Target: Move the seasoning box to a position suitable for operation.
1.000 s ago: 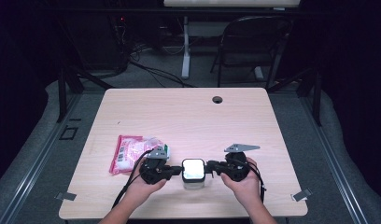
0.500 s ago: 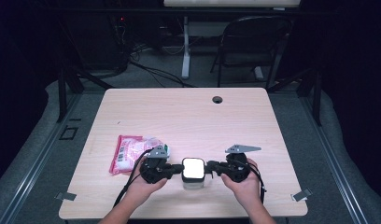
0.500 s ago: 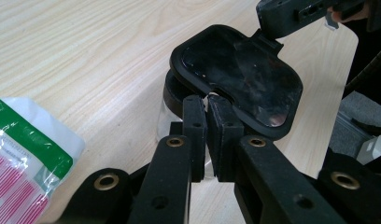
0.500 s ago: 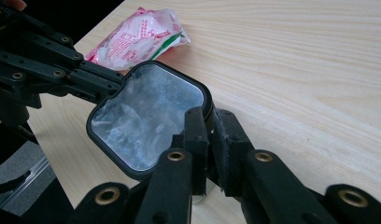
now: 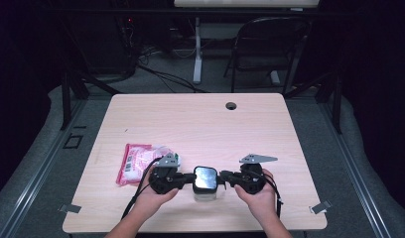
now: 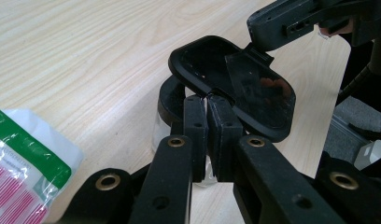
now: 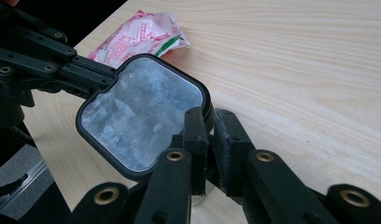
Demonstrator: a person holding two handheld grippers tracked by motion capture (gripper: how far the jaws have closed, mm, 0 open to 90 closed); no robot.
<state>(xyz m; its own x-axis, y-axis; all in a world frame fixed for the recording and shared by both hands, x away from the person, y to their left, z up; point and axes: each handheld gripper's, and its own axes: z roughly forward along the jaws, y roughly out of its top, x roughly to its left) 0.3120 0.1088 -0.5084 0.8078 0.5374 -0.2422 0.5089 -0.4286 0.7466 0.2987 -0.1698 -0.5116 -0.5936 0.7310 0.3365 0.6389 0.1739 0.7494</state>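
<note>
A small clear container (image 5: 205, 196) stands near the table's front edge under a square black-rimmed lid (image 5: 205, 178). My left gripper (image 5: 189, 177) is shut on the lid's left edge, its jaws (image 6: 208, 100) pinching the rim of the lid (image 6: 235, 88). The lid sits tilted above the container's dark rim (image 6: 166, 100). My right gripper (image 5: 221, 178) grips the opposite edge. Its jaws (image 7: 208, 122) have just been opening a little and still hold the lid (image 7: 142, 112) between the pads. Each gripper view shows the other gripper across the lid: the right gripper (image 6: 256, 46) and the left gripper (image 7: 102, 74).
A pink and white packet (image 5: 138, 161) lies just left of my left hand, also in both gripper views (image 7: 137, 37) (image 6: 20, 177). A cable hole (image 5: 231, 105) sits at the table's far side. A chair (image 5: 270, 44) stands beyond the table.
</note>
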